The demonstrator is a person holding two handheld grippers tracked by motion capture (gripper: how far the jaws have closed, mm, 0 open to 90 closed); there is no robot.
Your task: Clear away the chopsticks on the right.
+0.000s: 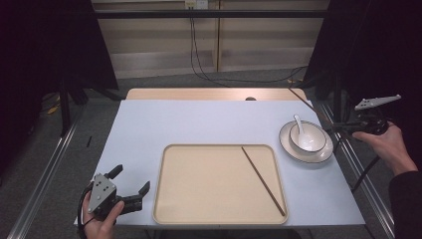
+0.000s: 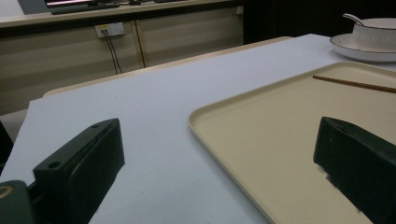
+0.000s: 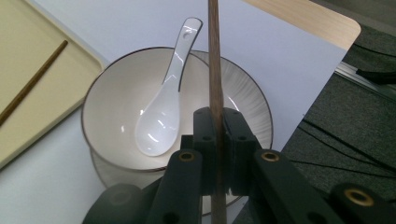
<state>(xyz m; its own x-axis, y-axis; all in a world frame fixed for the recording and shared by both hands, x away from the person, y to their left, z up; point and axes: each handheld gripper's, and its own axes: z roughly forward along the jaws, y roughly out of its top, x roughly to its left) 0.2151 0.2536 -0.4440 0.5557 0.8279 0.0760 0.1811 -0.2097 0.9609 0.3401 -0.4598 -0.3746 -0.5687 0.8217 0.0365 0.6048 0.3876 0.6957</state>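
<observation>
Chopstick [image 3: 215, 70], thin and brown, pinched upright between the pressed-together jaws of the right claw [image 3: 217, 116]; it runs from the bottom of the right gripper view up past its top edge. Right claw is held off the right edge of the surface [image 1: 199, 122], just beside the plate [image 1: 326, 153]. Bowl [image 1: 307, 144] sits on that plate, white spoon [image 1: 298, 123] lying in it with the handle leaning over the rim. Second chopstick [image 1: 263, 179] lies diagonally on the right part of the beige tray [image 1: 164, 199], flat and untouched. Tray sits at the near middle of the surface, plate close to its far right corner. Left claw [image 1: 130, 185] rests at the near left, just beside the tray's left edge, jaws spread wide with nothing between them.
</observation>
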